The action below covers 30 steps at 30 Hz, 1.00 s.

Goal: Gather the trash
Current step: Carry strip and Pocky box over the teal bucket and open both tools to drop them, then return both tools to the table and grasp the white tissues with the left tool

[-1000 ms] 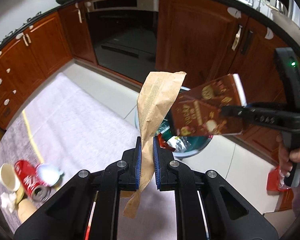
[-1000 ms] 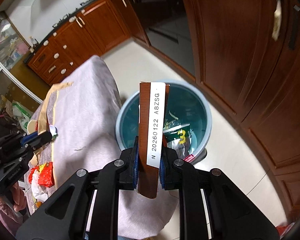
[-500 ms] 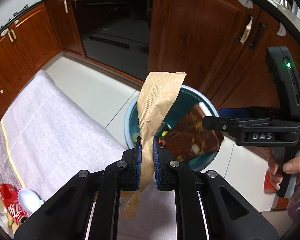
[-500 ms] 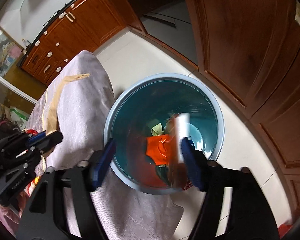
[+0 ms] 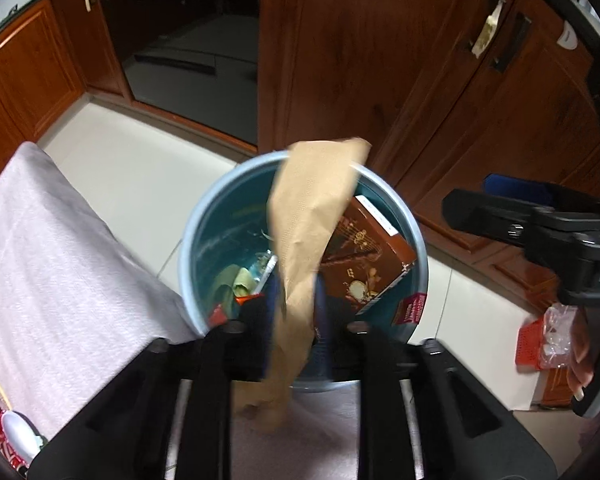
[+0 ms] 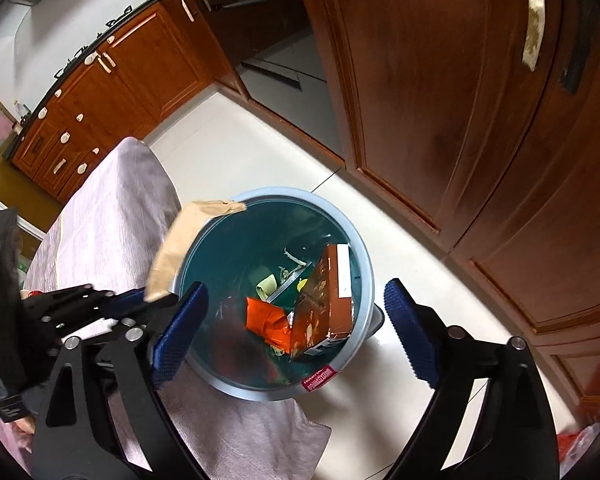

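A blue trash bin [image 5: 204, 216] [image 6: 364, 256] stands on the floor beside the cloth-covered table. A brown box [image 5: 364, 256] [image 6: 324, 304] lies inside it on wrappers. My left gripper [image 5: 296, 300] is over the bin's near rim, its jaws parted, with a strip of brown paper [image 5: 312, 216] loose between them; the paper also shows in the right wrist view [image 6: 184, 236]. My right gripper [image 6: 296, 332] is wide open and empty above the bin.
The lilac tablecloth [image 5: 56, 280] [image 6: 112, 216] edges the bin. A red can and white trash [image 5: 4, 436] lie on the table at the lower left. Wooden cabinets [image 5: 380, 60] stand close behind the bin. A red packet [image 5: 540, 344] sits at the right.
My right gripper opened and the brown box dropped into the bin. My left gripper moved over the bin and its jaws parted around the brown paper.
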Each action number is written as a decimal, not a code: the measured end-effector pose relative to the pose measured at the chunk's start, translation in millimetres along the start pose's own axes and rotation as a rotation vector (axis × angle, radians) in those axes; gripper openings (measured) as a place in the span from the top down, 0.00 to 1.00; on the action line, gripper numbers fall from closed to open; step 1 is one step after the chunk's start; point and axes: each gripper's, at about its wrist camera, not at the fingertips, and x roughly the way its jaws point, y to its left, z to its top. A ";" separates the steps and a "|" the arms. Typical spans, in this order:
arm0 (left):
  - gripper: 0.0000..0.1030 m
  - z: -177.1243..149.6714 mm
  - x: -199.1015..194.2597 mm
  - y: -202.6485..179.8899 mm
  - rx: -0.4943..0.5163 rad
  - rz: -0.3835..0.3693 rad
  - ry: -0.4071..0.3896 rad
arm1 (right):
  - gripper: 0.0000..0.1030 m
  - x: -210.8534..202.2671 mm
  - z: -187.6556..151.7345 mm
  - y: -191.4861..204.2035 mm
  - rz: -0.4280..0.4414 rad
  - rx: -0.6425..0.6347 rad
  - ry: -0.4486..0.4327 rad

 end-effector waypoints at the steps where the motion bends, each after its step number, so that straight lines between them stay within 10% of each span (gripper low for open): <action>1: 0.48 -0.9 -0.7 0.1 0.001 0.009 -0.006 | 0.15 -1.5 0.2 -0.2 -0.001 0.001 -0.003; 13: 0.06 -11.9 -23.0 7.6 -0.024 0.069 -0.059 | 0.15 -2.1 -4.1 8.6 -0.003 0.001 0.031; 30: 0.04 -82.3 -112.6 37.9 -0.124 0.148 -0.128 | 0.15 -32.4 -31.9 88.4 0.082 -0.119 0.030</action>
